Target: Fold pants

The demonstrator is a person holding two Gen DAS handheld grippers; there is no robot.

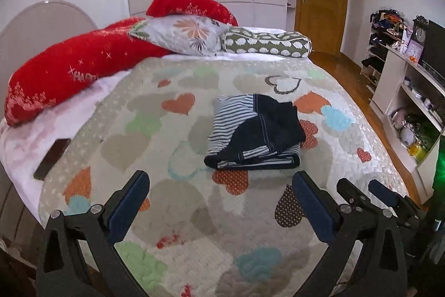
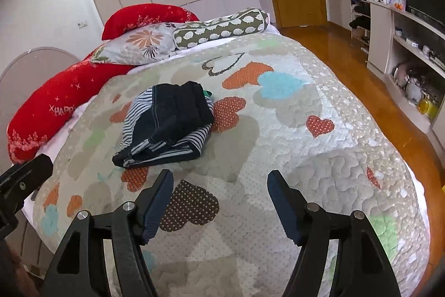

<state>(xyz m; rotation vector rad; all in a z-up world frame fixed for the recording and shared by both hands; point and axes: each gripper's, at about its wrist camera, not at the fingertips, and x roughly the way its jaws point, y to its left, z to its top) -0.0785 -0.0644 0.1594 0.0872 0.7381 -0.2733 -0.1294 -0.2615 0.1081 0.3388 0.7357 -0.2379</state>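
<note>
The pants [image 1: 254, 131] are dark navy with blue-and-white striped panels and lie folded in a compact stack on the heart-patterned quilt [image 1: 167, 146]. They also show in the right wrist view [image 2: 167, 124], left of centre. My left gripper [image 1: 221, 180] is open and empty, held above the quilt just short of the stack. My right gripper [image 2: 219, 180] is open and empty, to the right of and nearer than the stack. The right gripper also shows in the left wrist view [image 1: 361, 189] at the lower right.
A red blanket [image 1: 72, 68], a floral pillow [image 1: 180, 35] and a spotted bolster [image 1: 267, 44] lie at the bed's head. A dark phone-like slab [image 1: 52, 155] rests at the left bed edge. White shelving [image 2: 408, 52] and wooden floor [image 2: 333, 52] are to the right.
</note>
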